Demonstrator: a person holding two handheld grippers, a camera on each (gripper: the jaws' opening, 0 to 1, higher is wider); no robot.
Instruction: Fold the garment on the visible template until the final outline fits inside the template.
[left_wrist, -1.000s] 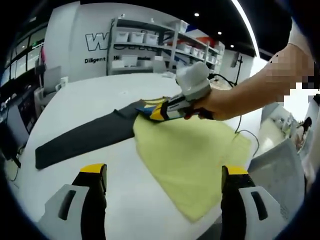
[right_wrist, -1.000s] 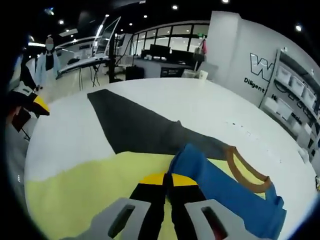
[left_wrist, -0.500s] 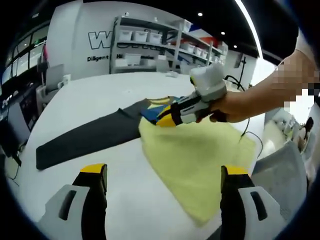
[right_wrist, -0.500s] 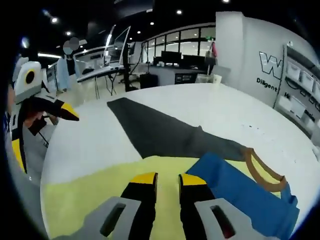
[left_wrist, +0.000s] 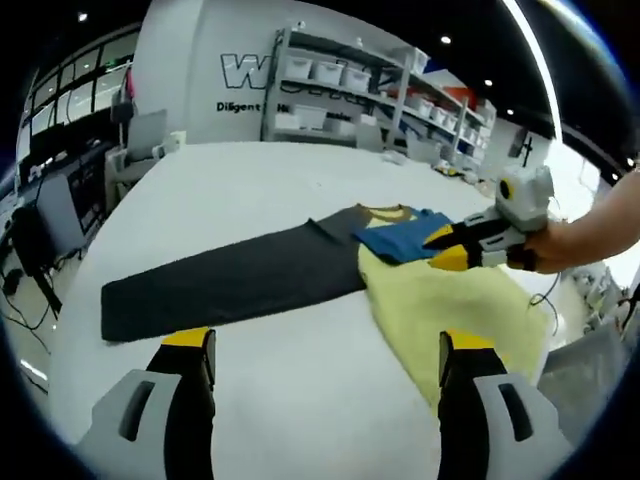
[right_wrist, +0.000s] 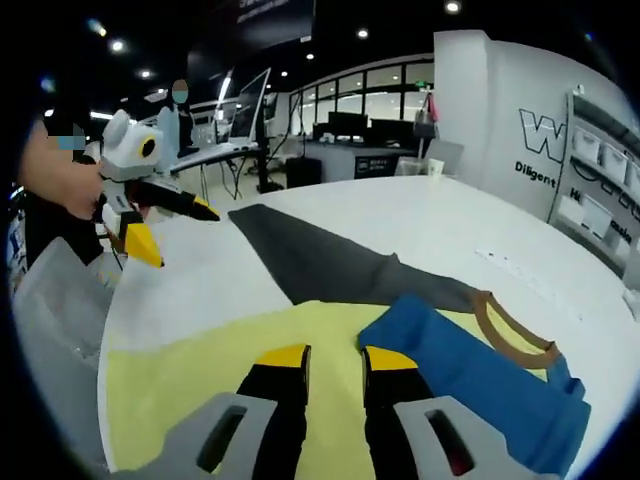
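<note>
left gripper (left_wrist: 315, 355) lower frame, jaws spread wide, empty | right gripper (right_wrist: 334, 356) lower centre, jaws slightly apart over yellow garment (right_wrist: 190, 360) | dark template (left_wrist: 230, 280) centre-left

We're in a big open workplace — part lab, part office. A white wall (left_wrist: 190, 60) carries large lettering (left_wrist: 245, 72) with a smaller line beneath it, and beside it metal shelves (left_wrist: 330, 95) hold rows of white bins (left_wrist: 325, 72). The broad white table (left_wrist: 250, 180) runs wide under round ceiling spots (right_wrist: 362, 33). Over in the right gripper view, glass partitions (right_wrist: 370, 100) stand at the back, with dark monitors (right_wrist: 355, 125) on desks — and a chair (left_wrist: 140, 135) waits by the wall.
</note>
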